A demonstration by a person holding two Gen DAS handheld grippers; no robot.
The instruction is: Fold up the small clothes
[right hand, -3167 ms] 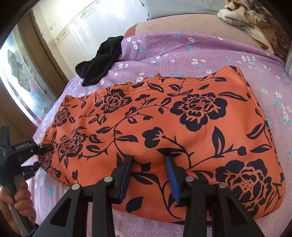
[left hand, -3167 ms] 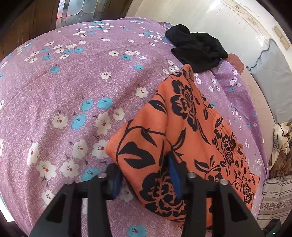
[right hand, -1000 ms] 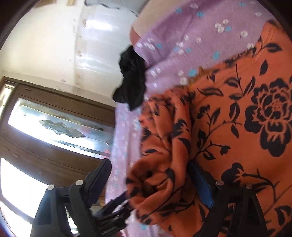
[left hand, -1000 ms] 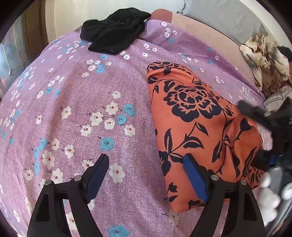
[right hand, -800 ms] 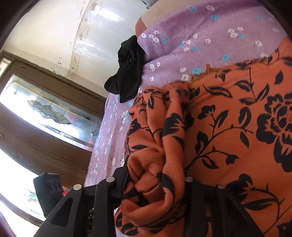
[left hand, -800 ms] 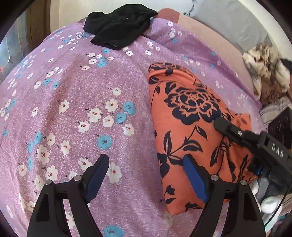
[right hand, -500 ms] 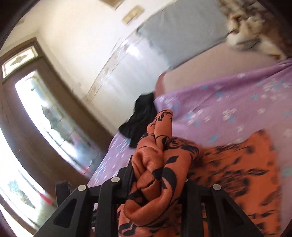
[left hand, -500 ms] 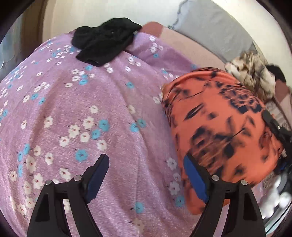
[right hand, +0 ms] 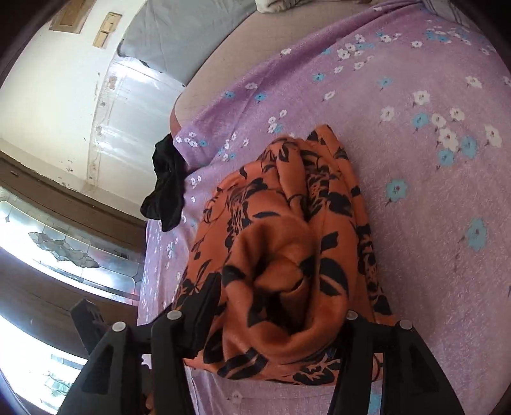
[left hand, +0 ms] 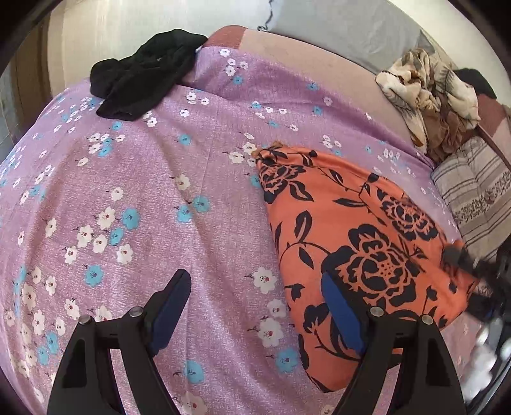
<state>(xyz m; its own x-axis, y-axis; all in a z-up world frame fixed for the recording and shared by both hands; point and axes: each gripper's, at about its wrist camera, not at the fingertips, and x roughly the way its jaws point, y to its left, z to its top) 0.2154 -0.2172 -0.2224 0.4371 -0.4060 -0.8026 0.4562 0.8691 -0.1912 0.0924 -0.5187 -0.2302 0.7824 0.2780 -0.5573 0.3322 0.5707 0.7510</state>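
Observation:
An orange garment with black flowers (left hand: pixel 351 242) lies folded over on the purple flowered bedspread (left hand: pixel 143 198). My left gripper (left hand: pixel 255 306) is open and empty, its right finger over the garment's near edge. In the right wrist view the garment (right hand: pixel 287 239) bunches up between the fingers of my right gripper (right hand: pixel 278 306). The fingers stand wide apart around the bunch. The right gripper shows blurred at the garment's right edge in the left wrist view (left hand: pixel 472 268).
A black garment (left hand: pixel 143 79) lies at the far edge of the bed. A crumpled beige floral cloth (left hand: pixel 424 92) and a striped cushion (left hand: pixel 476 191) sit at the right. A grey pillow (left hand: pixel 345 28) is against the wall. A window and wood frame (right hand: pixel 48 239) are behind.
The right gripper carried the garment's end over and down onto the rest, then opened from shut. The left gripper stayed open and shifted slightly.

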